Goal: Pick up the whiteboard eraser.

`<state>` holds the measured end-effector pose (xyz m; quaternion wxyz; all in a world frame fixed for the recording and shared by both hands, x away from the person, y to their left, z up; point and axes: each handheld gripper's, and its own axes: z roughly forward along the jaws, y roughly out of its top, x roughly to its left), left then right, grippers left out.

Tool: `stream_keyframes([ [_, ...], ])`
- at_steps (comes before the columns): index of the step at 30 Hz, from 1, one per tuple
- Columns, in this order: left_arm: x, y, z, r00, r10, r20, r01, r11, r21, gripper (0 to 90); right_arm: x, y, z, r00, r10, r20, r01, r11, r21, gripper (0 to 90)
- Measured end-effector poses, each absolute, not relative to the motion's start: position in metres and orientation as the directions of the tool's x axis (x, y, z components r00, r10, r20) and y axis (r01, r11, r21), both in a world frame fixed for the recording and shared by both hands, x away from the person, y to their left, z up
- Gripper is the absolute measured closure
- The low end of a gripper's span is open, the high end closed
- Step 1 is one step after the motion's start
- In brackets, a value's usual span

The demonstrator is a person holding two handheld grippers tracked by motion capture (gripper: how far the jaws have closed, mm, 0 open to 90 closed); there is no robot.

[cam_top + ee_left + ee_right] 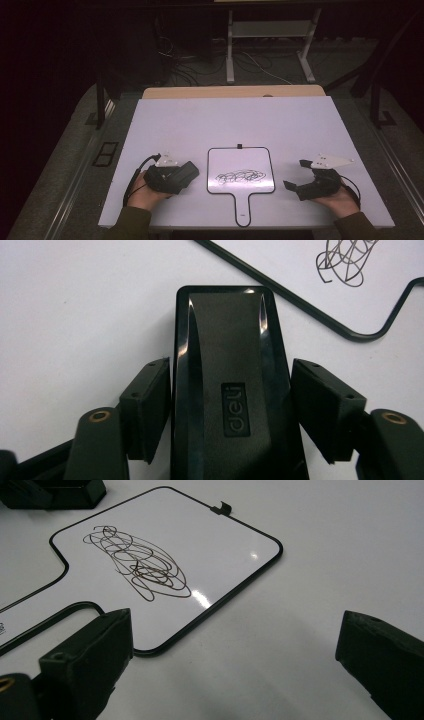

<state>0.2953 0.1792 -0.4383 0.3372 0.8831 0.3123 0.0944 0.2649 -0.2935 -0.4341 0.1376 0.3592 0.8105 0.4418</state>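
Note:
A small paddle-shaped whiteboard [227, 159] with a black rim lies flat in the middle of the white table, its handle toward me. A black scribble [241, 176] covers its lower half, and it is also visible in the right gripper view [137, 562]. My left gripper [186, 173] sits just left of the board, and its pads touch both long sides of a black eraser [230, 390] marked "deli". My right gripper [295, 173] rests to the right of the board. Its jaws stand wide apart with bare table between them [235, 630].
The white table top [225, 117] stretches far behind the board. A small black clip [221, 507] sits on the board's far edge. Beyond the table lie a dark floor, cables and the metal legs of a desk [230, 55].

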Motion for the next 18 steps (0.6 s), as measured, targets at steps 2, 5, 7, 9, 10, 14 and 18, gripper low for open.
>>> stream_keyframes([
  [2, 0.2951, 0.1789, -0.439, 0.785, 0.618, -0.043, 0.491, -0.579, 0.651, 33.2, 0.265, -0.2937, -0.434, -0.704, 0.704, 0.094, 0.46, 0.351, 0.815, 1.0],
  [5, 0.2954, 0.179, -0.4389, 0.786, 0.617, -0.041, 0.491, -0.582, 0.648, 35.1, 0.2652, -0.2938, -0.4341, -0.704, 0.704, 0.093, 0.46, 0.352, 0.815, 1.0],
  [7, 0.2955, 0.1791, -0.4386, 0.783, 0.621, -0.041, 0.495, -0.581, 0.646, 36.9, 0.2652, -0.2937, -0.4342, -0.705, 0.703, 0.093, 0.46, 0.353, 0.815, 1.0],
  [9, 0.2956, 0.1791, -0.4389, 0.783, 0.62, -0.042, 0.495, -0.582, 0.645, 37.4, 0.2652, -0.2938, -0.4342, -0.703, 0.704, 0.095, 0.461, 0.351, 0.815, 1.0],
  [10, 0.2956, 0.179, -0.4391, 0.783, 0.621, -0.043, 0.496, -0.581, 0.645, 37.5, 0.2652, -0.2939, -0.4341, -0.703, 0.705, 0.095, 0.461, 0.349, 0.815, 1.0],
  [14, 0.2955, 0.1783, -0.4387, 0.781, 0.623, -0.043, 0.5, -0.583, 0.64, 37.8, 0.2652, -0.2941, -0.434, -0.702, 0.706, 0.096, 0.461, 0.348, 0.816, 1.0],
  [18, 0.2958, 0.1787, -0.4383, 0.78, 0.625, -0.042, 0.503, -0.585, 0.637, 38.3, 0.2653, -0.2941, -0.434, -0.702, 0.706, 0.097, 0.462, 0.348, 0.816, 1.0],
])
